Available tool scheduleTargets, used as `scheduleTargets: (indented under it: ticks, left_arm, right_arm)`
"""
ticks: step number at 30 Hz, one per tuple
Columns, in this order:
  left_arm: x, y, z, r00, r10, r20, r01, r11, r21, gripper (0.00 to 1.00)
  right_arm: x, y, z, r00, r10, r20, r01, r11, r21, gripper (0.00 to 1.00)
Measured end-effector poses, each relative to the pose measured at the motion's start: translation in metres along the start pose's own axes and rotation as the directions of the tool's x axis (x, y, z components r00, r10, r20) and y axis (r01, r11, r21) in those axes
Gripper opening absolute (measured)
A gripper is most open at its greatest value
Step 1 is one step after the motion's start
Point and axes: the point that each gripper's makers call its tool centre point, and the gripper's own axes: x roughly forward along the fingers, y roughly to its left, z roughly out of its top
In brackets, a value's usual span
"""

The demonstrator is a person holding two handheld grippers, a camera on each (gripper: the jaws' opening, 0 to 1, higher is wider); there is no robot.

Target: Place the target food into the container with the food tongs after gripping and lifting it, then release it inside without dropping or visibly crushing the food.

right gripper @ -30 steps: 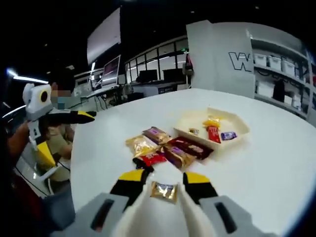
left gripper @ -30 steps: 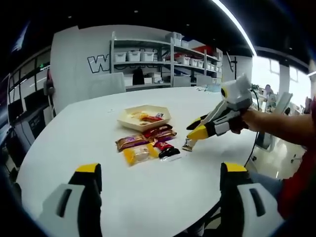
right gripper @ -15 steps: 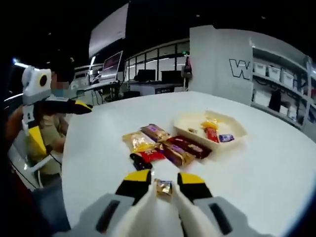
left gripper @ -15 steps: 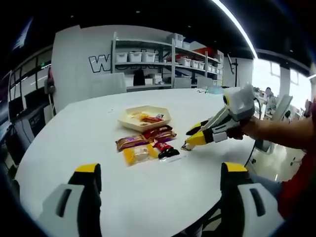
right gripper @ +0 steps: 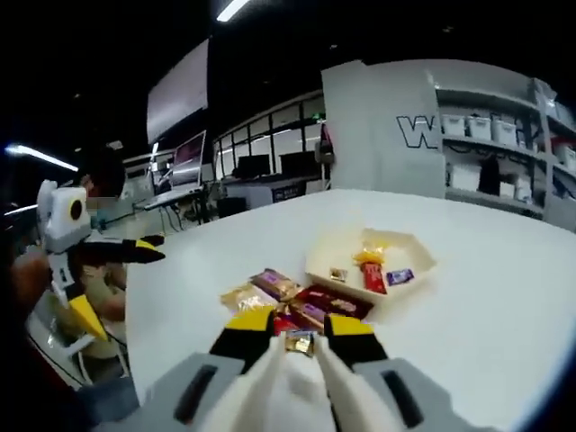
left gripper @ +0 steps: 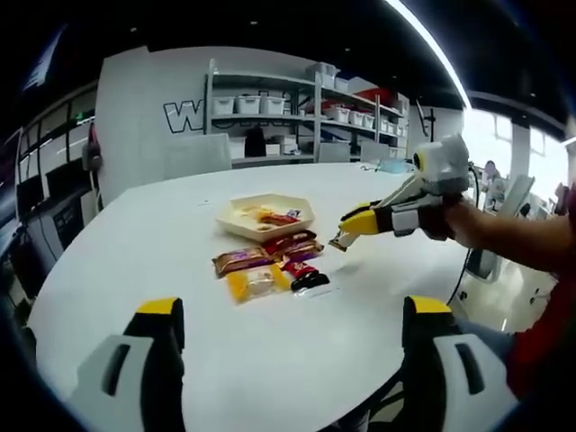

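Note:
A small gold-wrapped candy (right gripper: 298, 341) sits pinched between the yellow tips of my right gripper (right gripper: 298, 331), which is shut on it and lifted above the white table (right gripper: 504, 315). In the left gripper view the same right gripper (left gripper: 353, 228) hovers with the candy (left gripper: 339, 241) to the right of the snack pile. The cream hexagonal tray (left gripper: 266, 216) (right gripper: 372, 261) holds a few wrapped sweets. My left gripper (left gripper: 286, 322) stands open low over the table's near edge, far from the food.
Several wrapped snacks (left gripper: 270, 265) (right gripper: 288, 301) lie in a cluster in front of the tray. A person's arm (left gripper: 504, 236) comes in from the right. Shelves with bins (left gripper: 297, 112) stand behind the table. Bare tabletop surrounds the pile.
The right gripper closed on the gold candy and rose from the table with it, moving toward the tray. The left gripper stayed still.

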Motion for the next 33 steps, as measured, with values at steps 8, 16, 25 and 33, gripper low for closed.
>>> scheduleTargets:
  ticks: [8,16,25,33]
  left_arm:
    - [0.0,0.001,0.0,1.0,0.001,-0.003,-0.001,1.0,0.003,0.99]
    - [-0.003,0.006,0.0,1.0,0.014,-0.003,-0.014,1.0,0.0,0.99]
    - [-0.003,0.007,0.003,1.0,0.013,0.003,-0.013,1.0,-0.003,0.99]
    - [-0.004,0.008,0.004,1.0,0.016,0.008,-0.016,1.0,-0.005,0.99]
  right_arm:
    - [0.007,-0.013,0.019,1.0,-0.008,0.017,0.008,1.0,-0.017,0.15]
    - [0.02,-0.025,0.043,0.999,-0.013,0.039,0.015,0.999,-0.05,0.15]
    - [0.027,-0.036,0.052,0.999,-0.012,0.044,0.013,0.999,-0.034,0.15]
    - [0.032,-0.04,0.056,0.999,-0.014,0.045,0.015,1.0,-0.026,0.16]
